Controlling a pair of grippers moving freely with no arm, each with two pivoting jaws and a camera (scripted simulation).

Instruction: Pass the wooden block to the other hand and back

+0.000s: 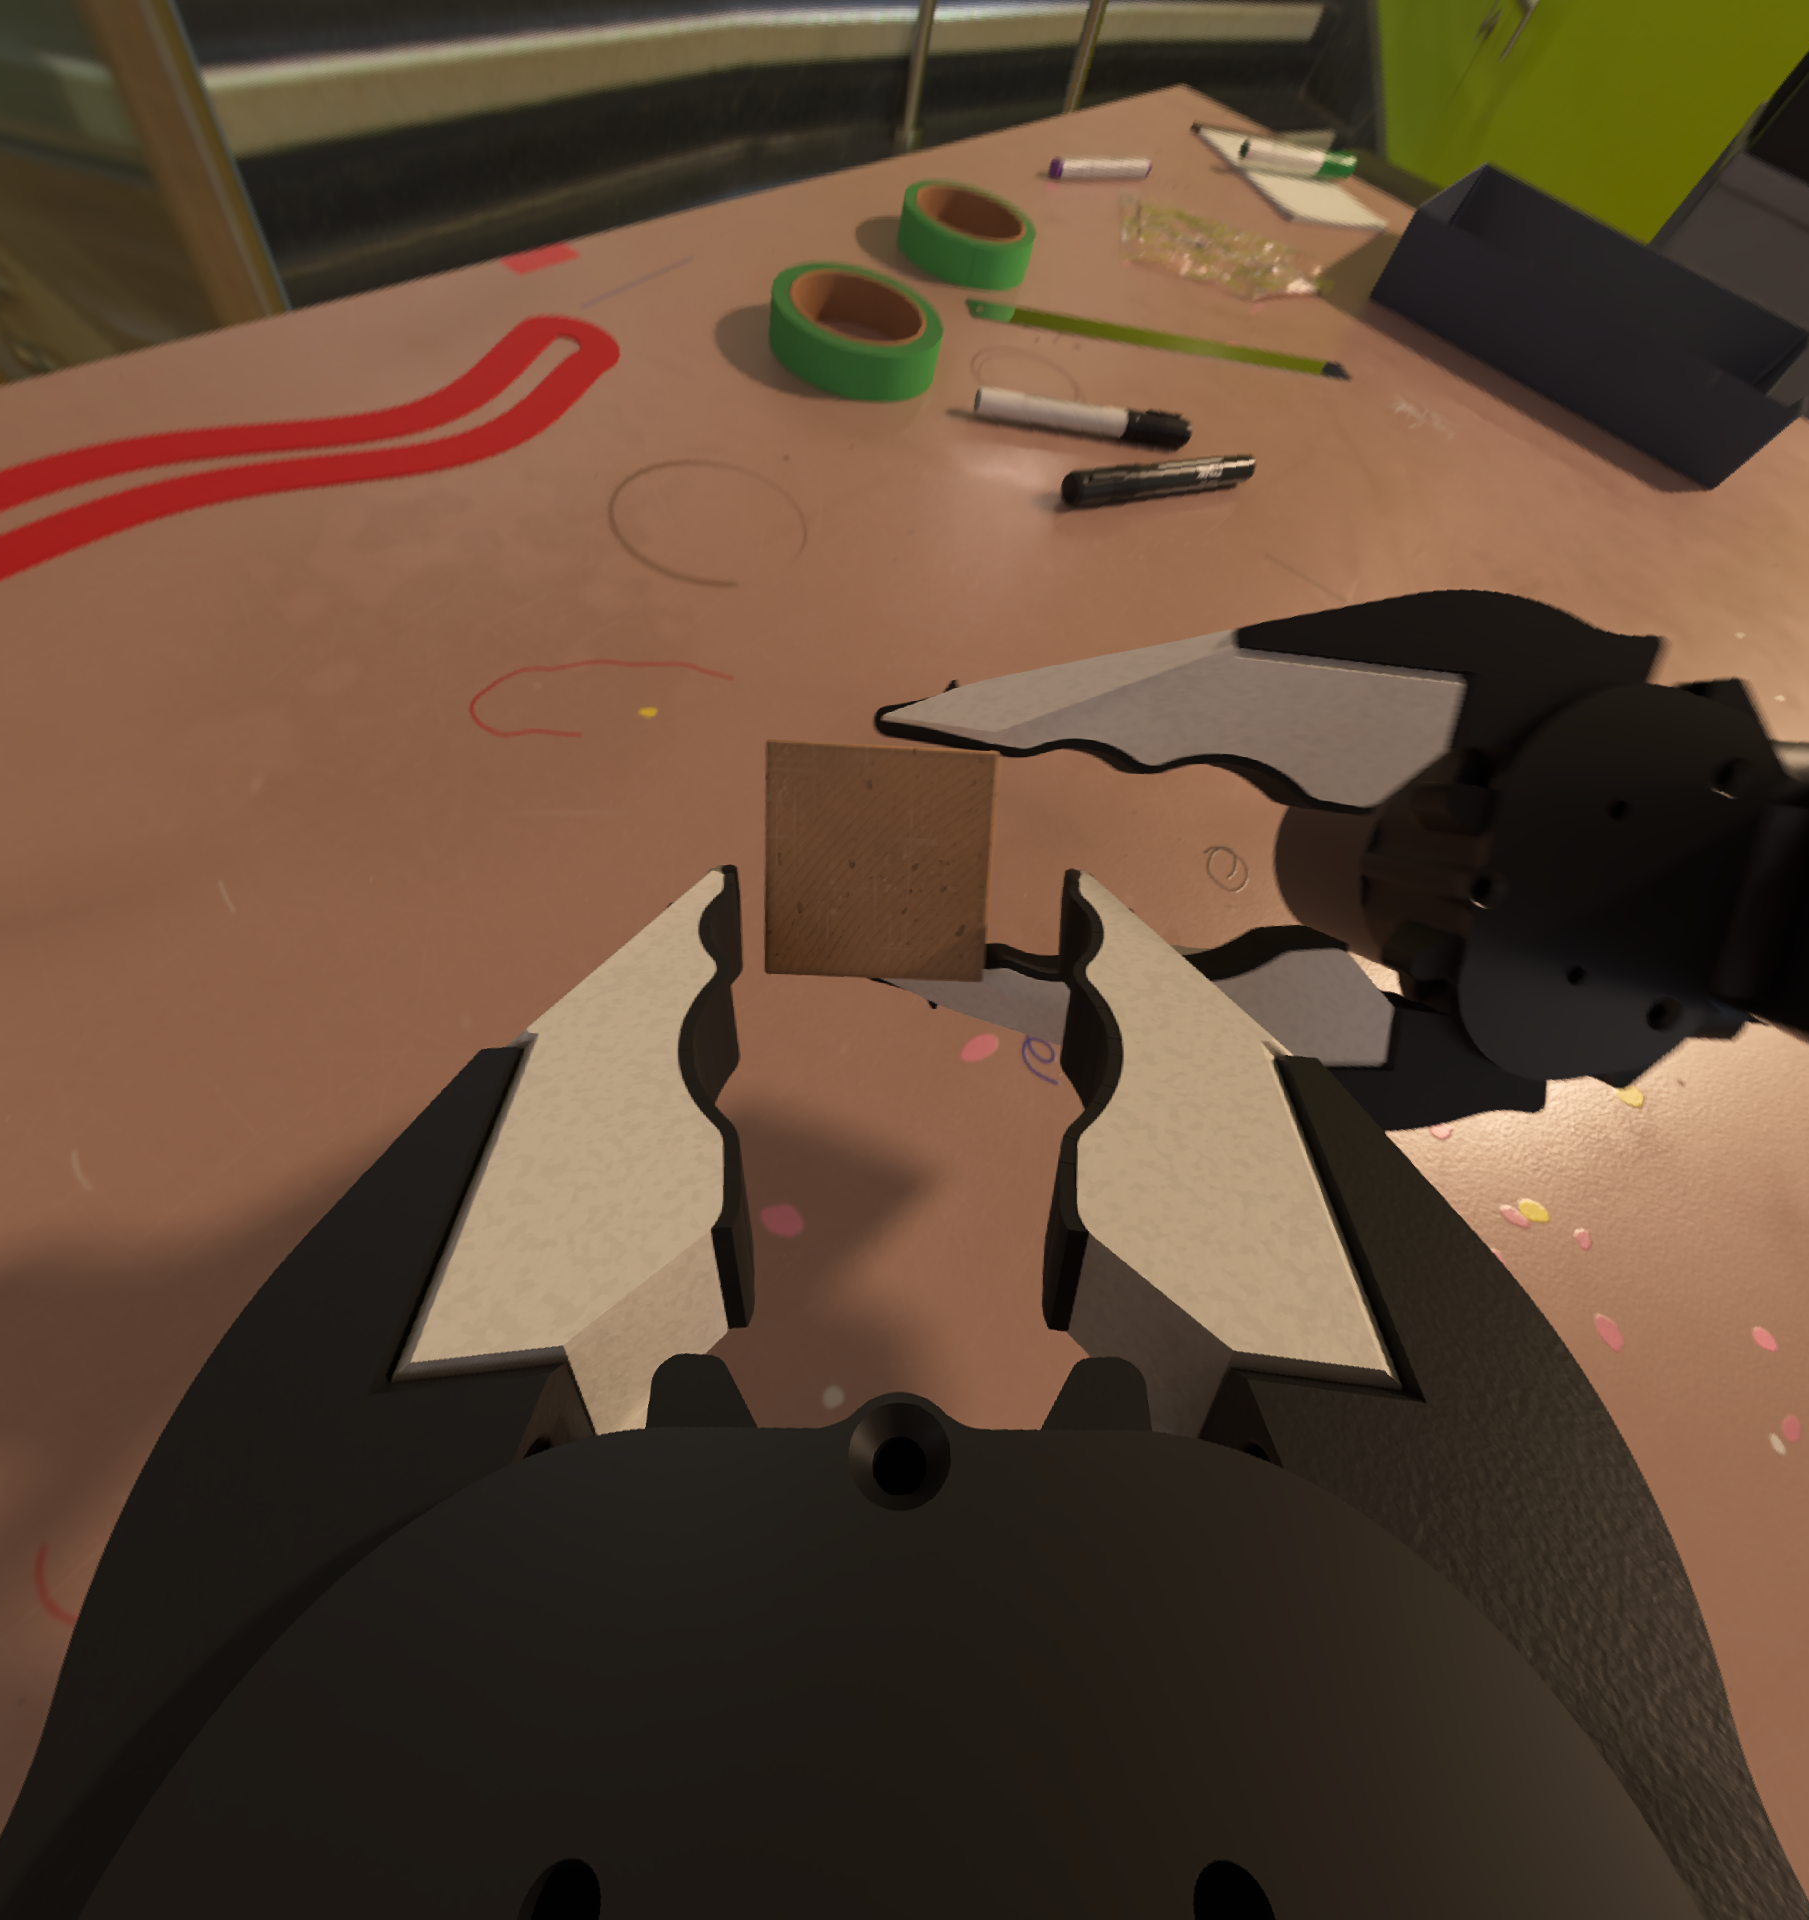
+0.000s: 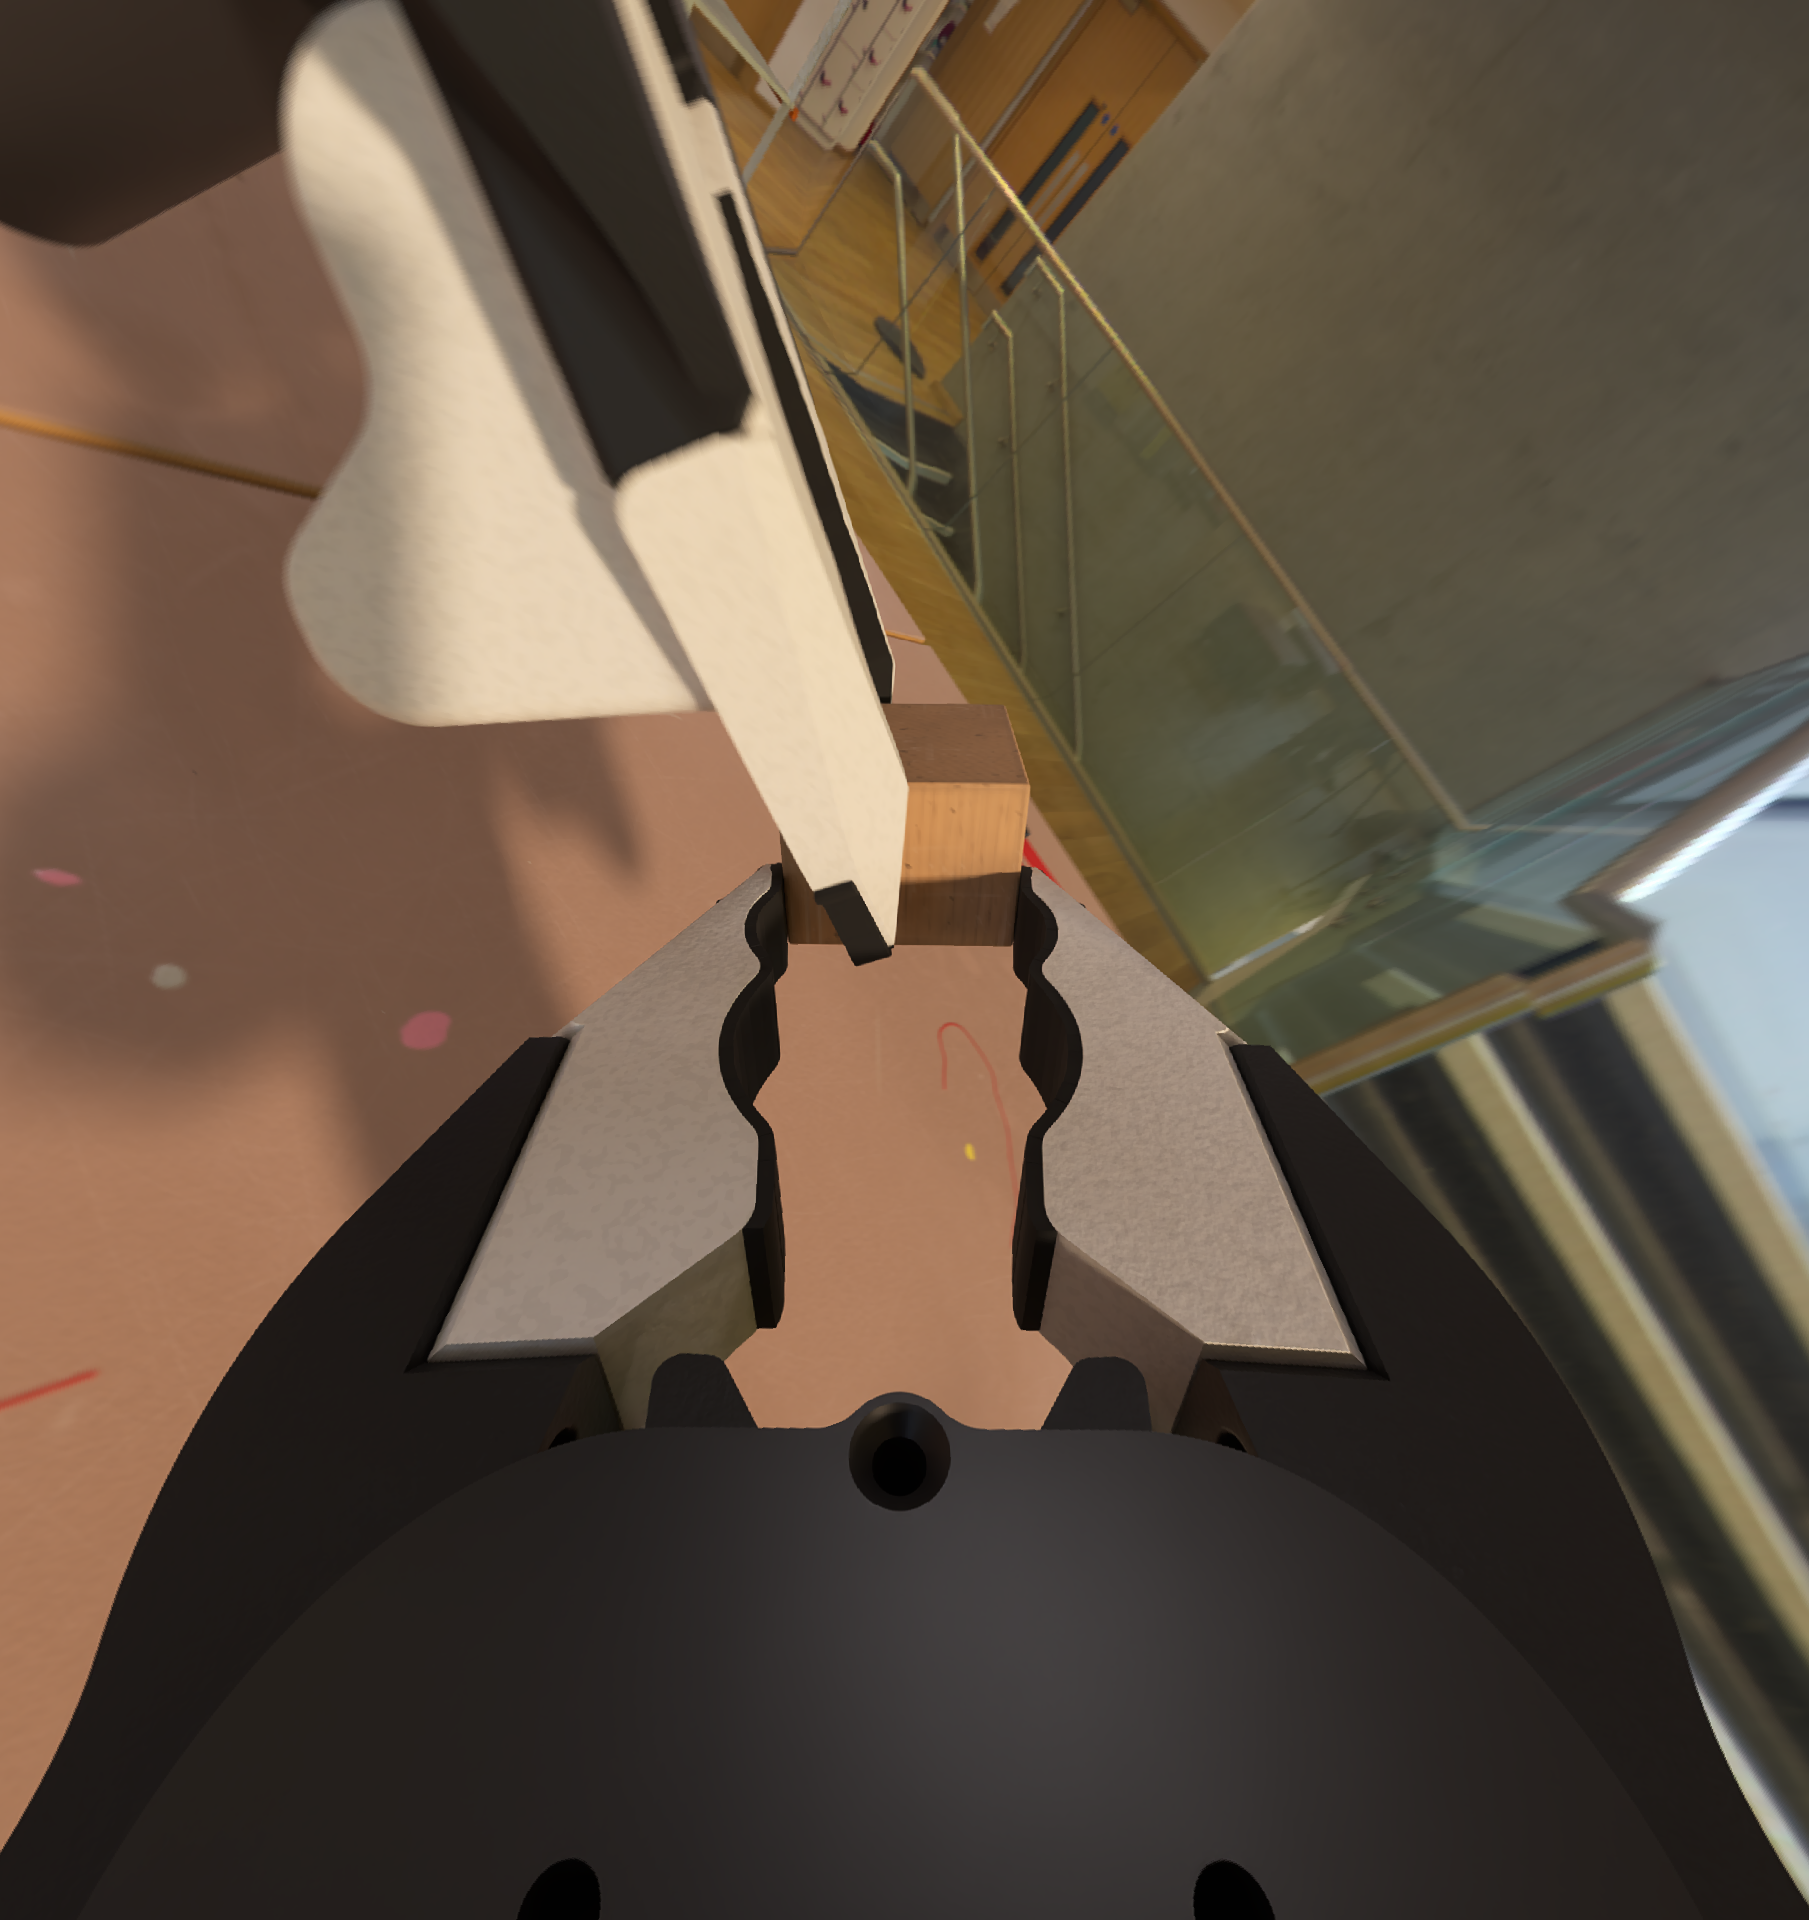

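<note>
The wooden block [image 1: 876,860] is a small light-brown cube held in the air above the brown table [image 1: 360,831]. My right gripper [image 1: 905,852] comes in from the right, one finger on the block's top face and one on its bottom face, shut on it. In the right wrist view the block [image 2: 967,831] sits between the tips of my right gripper [image 2: 900,904]. My left gripper [image 1: 900,894] is open, its fingertips on either side of the block with small gaps. One left finger [image 2: 806,727] crosses in front of the block in the right wrist view.
On the far side of the table lie two green tape rolls [image 1: 856,330], a white marker [image 1: 1082,414], a black marker [image 1: 1154,480], a green strip [image 1: 1160,341], a red strap [image 1: 256,457] and a dark open box [image 1: 1586,322]. The table edge [image 2: 983,665] runs just beyond the block.
</note>
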